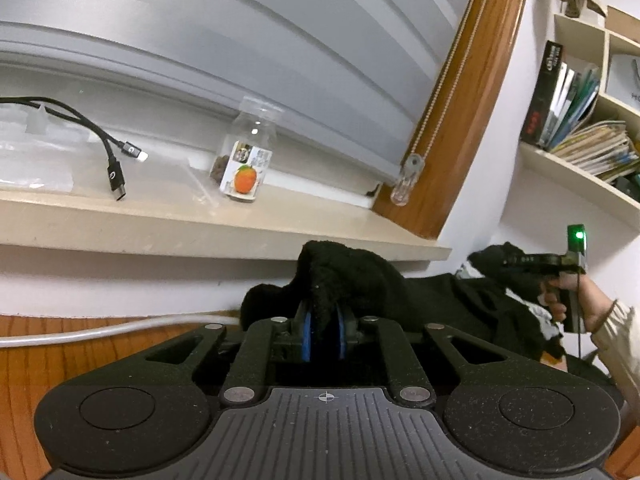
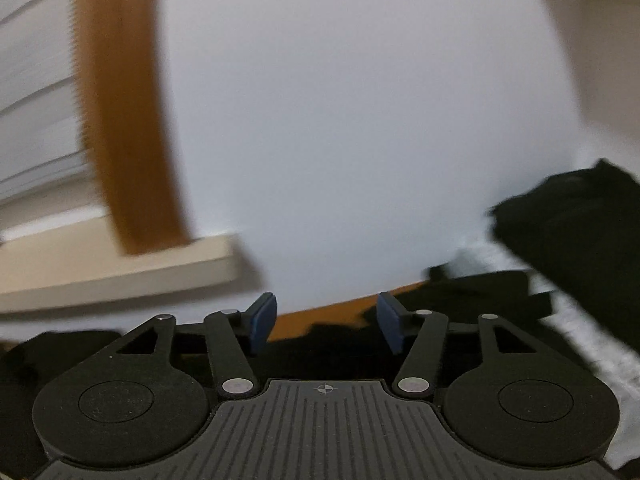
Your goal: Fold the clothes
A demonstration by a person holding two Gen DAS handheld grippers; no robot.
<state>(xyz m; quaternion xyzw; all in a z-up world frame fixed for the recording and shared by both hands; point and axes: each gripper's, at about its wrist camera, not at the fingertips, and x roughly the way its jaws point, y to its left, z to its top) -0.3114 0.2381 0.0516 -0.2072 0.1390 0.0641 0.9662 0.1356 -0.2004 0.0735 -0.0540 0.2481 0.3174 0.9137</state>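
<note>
— So, what has your left gripper got?
— My blue pads are clenched on a fold of the black fleece garment, which lies on the wooden surface below the window ledge.
— And on the right?
— My right gripper is released, jaws apart, nothing between them; dark cloth lies beneath it.

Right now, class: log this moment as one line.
left claw: shut on black garment | right claw: open, empty | fold: unfinished
</note>
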